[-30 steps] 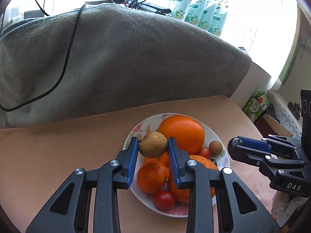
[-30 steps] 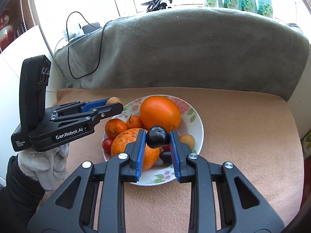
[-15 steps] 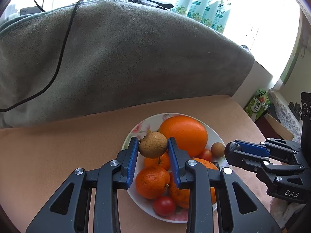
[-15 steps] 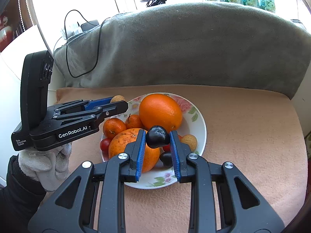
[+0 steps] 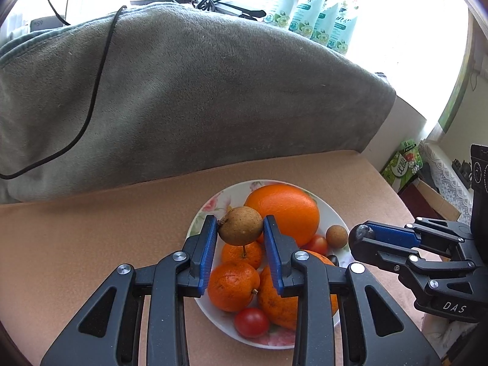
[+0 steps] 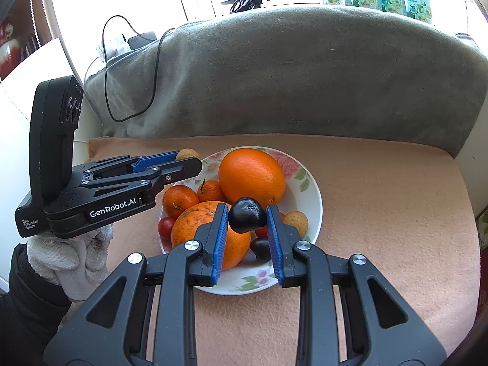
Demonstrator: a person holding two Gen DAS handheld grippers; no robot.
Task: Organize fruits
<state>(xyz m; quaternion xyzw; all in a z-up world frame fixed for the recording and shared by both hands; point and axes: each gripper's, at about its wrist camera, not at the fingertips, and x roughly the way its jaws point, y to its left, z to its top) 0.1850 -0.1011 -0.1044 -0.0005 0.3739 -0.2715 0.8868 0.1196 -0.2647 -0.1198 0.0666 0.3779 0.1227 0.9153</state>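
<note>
A floral white plate [image 5: 210,210] [image 6: 314,204] holds a large orange [image 5: 282,210] [image 6: 251,175], a rough orange [image 6: 195,225], small mandarins [image 5: 233,285], cherry tomatoes [image 5: 251,321], a tan longan [image 5: 336,235] and a dark fruit [image 6: 260,248]. My left gripper [image 5: 241,228] is shut on a brown longan [image 5: 241,225], held above the plate's left side; it also shows in the right wrist view [image 6: 187,154]. My right gripper [image 6: 247,218] is shut on a dark plum [image 6: 247,215] above the plate's front; its tip shows in the left wrist view [image 5: 361,235].
The plate sits on a peach cloth surface [image 6: 381,213]. A grey blanket [image 5: 198,91] with a black cable [image 5: 94,91] rises behind. Pouches [image 5: 317,15] stand on the sill. A green packet [image 5: 402,164] lies past the right edge.
Both grippers have drifted slightly back from the plate with their fruits still held. The right gripper's tip has moved a little left in the left wrist view.
</note>
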